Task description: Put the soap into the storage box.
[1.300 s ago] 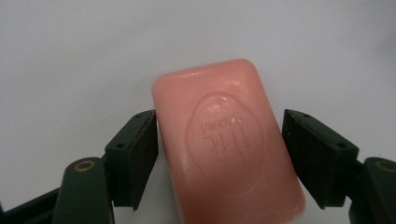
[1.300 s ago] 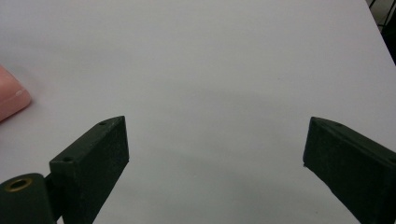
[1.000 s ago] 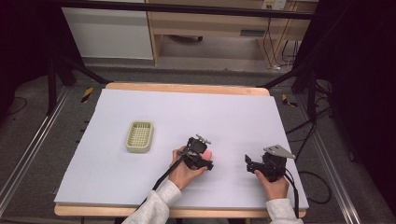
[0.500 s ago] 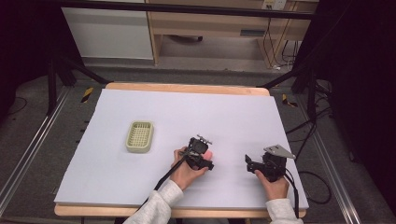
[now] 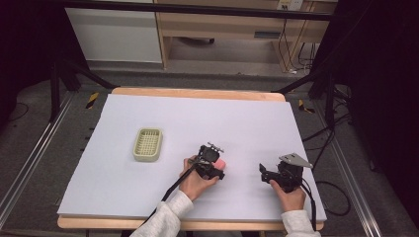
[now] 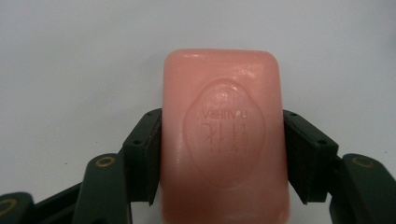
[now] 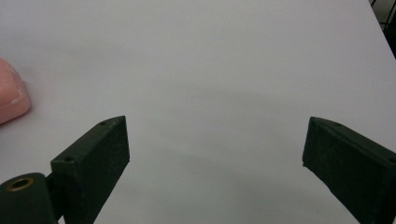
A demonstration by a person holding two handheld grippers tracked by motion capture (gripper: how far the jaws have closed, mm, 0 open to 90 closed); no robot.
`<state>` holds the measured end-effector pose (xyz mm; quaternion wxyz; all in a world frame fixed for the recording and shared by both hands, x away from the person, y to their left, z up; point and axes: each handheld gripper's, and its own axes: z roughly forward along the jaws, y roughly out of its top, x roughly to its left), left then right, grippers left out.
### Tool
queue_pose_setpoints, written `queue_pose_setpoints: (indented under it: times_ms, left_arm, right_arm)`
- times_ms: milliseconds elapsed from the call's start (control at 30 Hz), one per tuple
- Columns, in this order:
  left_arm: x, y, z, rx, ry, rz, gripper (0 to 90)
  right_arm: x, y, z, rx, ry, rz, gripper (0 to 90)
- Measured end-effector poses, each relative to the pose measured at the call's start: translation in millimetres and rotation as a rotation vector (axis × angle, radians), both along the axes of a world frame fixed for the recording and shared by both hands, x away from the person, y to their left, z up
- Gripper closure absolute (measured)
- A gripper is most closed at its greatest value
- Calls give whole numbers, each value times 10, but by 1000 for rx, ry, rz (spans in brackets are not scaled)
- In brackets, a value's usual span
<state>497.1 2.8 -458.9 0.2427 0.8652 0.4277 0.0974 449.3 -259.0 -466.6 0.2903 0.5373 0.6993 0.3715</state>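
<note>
A pink bar of soap (image 6: 222,158) with an embossed oval stamp sits between the jaws of my left gripper (image 6: 222,116), which is shut on its two long sides. In the high view the left gripper (image 5: 213,162) is low over the white table, front of centre, with the soap (image 5: 221,164) peeking out on its right. My right gripper (image 5: 267,174) rests to the right of it, near the front edge. Its jaws stand wide open (image 7: 215,135) over bare table with nothing between them. The soap's corner (image 7: 11,98) shows at the left edge of the right gripper view.
A pale green slotted soap dish (image 5: 147,144) lies on the white table top (image 5: 237,118), left of the left gripper. Black cables trail from both grippers toward the front edge. Stand legs and floor cables surround the table.
The left hand has turned slightly with the soap, which now shows lower at the gripper's right. The right gripper has stayed in place.
</note>
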Motion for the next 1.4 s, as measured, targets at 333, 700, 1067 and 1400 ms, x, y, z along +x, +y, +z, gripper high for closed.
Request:
queue_pose_setpoints:
  times_ms: [333,700,1067,1400]
  left_arm:
    - [-12,85,44,-42,8,-19,370]
    - [-150,351,268,-72,-35,-41,371]
    - [-290,711,448,-71,-76,-42,370]
    - [-317,1100,497,-94,-90,28,371]
  right_arm:
    - [0,1,0,-1,1,2,77]
    - [-5,8,-1,-2,0,3,77]
    - [-9,9,-6,-4,2,4,76]
    - [-7,14,-19,-8,5,8,77]
